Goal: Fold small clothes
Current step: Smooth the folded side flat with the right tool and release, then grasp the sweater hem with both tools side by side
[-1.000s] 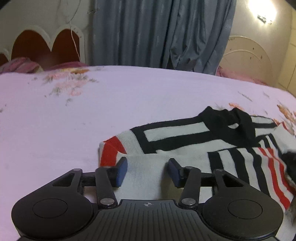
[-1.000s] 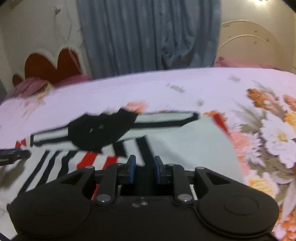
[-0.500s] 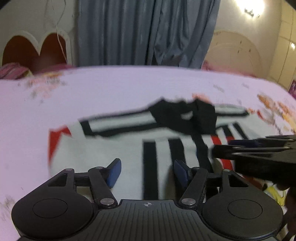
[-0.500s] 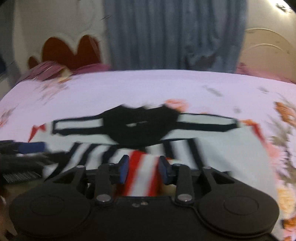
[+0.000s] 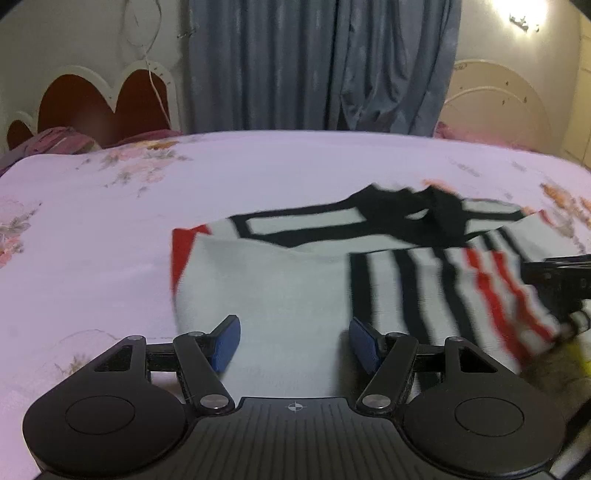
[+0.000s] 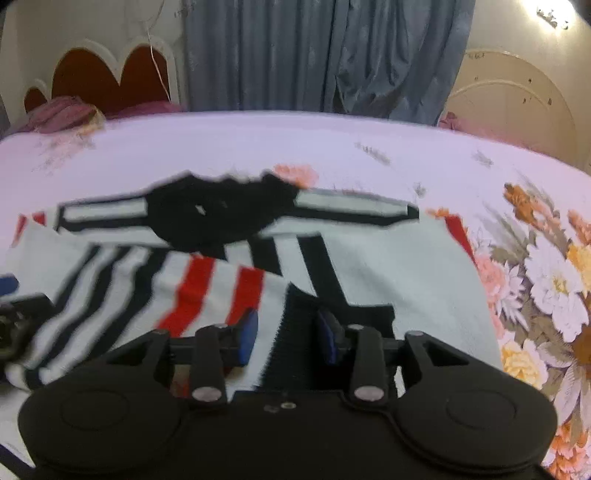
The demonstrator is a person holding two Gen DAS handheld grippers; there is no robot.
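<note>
With both tongs let go, left gripper (image 5: 294,341) wide, right gripper (image 6: 287,338) opening, the soft, limp sweater (image 5: 295,288) wants pinching at its hem.

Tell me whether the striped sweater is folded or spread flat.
Partly folded: the striped sweater has its bottom flap doubled over the body, stripes overlapping; collar and sleeves lie flat on the bed.

A bed (image 5: 110,229) fills the lower part of both views, spread with a pale lilac sheet (image 6: 258,147) printed with flowers. The big blooms (image 6: 554,288), white, orange and pink, crowd its right side; fainter sprigs (image 5: 136,170) lie at the far left. Behind stands a scalloped headboard (image 5: 103,99), dark red with a white rim, and a thin cord (image 5: 157,85) hangs down in front of it. Crumpled pink bedding (image 6: 59,114) sits beneath. Grey-blue curtains (image 5: 314,62) hang at the middle, a cream arched panel (image 6: 517,107) to their right, a lamp (image 5: 517,14) glaring above.
</note>
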